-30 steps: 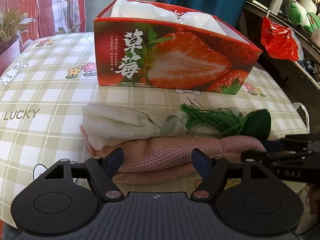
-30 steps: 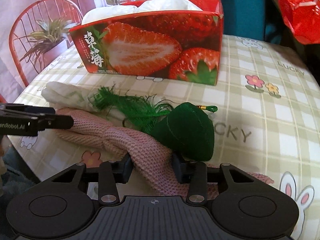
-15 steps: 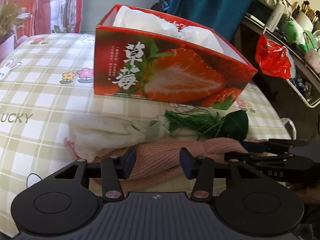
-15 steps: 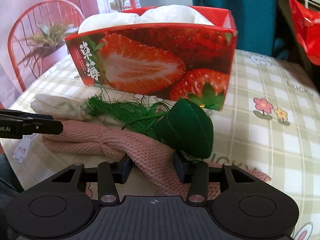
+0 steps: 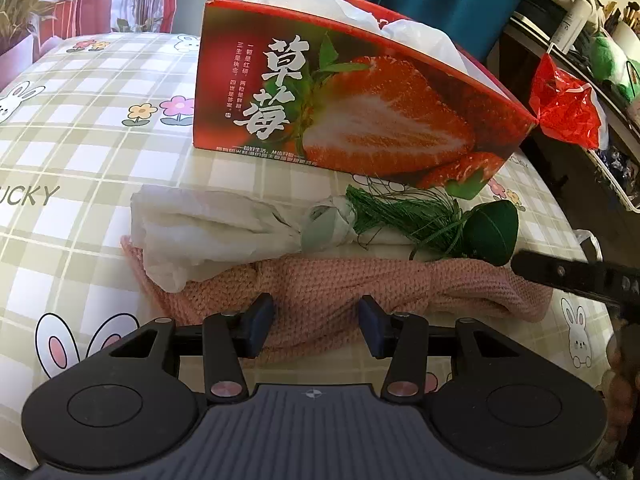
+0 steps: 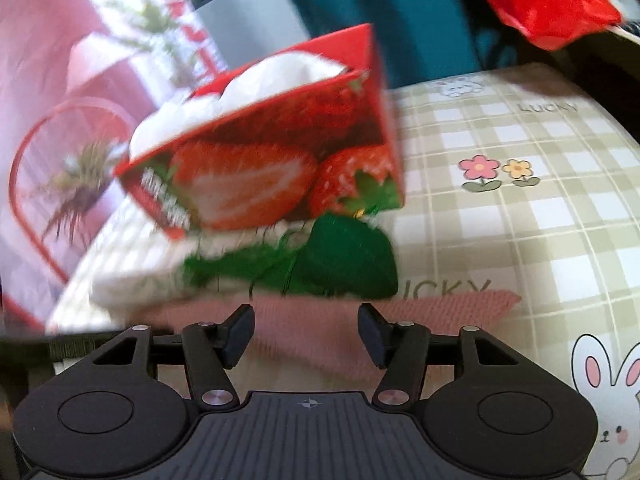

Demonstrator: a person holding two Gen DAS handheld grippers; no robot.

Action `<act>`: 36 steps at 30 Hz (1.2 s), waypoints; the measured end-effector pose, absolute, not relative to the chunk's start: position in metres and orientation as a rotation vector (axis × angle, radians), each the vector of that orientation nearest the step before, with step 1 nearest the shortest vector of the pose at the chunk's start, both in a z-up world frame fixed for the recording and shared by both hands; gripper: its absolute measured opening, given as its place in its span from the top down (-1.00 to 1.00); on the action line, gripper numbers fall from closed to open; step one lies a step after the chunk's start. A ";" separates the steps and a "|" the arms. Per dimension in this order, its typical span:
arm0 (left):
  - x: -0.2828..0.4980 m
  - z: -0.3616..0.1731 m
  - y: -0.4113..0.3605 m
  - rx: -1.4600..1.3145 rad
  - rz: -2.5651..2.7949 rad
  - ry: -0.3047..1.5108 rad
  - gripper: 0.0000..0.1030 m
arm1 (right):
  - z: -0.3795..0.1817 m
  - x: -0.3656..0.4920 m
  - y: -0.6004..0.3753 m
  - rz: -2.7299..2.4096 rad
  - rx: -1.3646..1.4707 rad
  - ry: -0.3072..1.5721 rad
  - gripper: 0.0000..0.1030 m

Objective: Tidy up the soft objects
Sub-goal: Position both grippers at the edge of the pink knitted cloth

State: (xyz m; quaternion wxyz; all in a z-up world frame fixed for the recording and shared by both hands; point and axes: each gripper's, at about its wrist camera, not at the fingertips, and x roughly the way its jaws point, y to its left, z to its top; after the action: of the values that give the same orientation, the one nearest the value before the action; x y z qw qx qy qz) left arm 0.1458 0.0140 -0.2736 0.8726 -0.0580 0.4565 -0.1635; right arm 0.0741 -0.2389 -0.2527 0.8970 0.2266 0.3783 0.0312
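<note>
While the pink knit cloth [image 5: 360, 296] lies crosswise, the left hand-held gripper [image 5: 316, 324] grasps its middle; the right hand-held gripper [image 6: 306, 330], just opening, straddles it unclenched.

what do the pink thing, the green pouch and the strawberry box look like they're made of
Pink cloth: knitted yarn, matte, with visible looped ribbing. Green pouch: probably velvety fabric, dark and dull, with a thread tassel. Strawberry box: glossy printed cardboard, with stiff straight edges.
</note>
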 end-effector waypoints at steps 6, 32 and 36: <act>0.144 -0.275 0.016 -0.129 -0.337 0.952 0.04 | -0.264 0.088 -0.228 -0.023 0.372 0.839 -0.12; 0.145 -0.275 0.008 -0.105 -0.263 0.897 -0.16 | -0.284 0.078 -0.205 -0.086 0.174 0.826 -0.40; 0.143 -0.276 0.008 -0.097 -0.267 0.882 -0.17 | -0.286 0.080 -0.203 -0.078 0.161 0.817 -0.41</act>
State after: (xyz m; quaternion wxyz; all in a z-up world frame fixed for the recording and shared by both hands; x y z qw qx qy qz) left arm 0.1432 0.0082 -0.2761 0.8946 -0.0470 0.4254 -0.1287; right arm 0.0804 -0.2027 -0.2863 0.9138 0.0781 0.3967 -0.0379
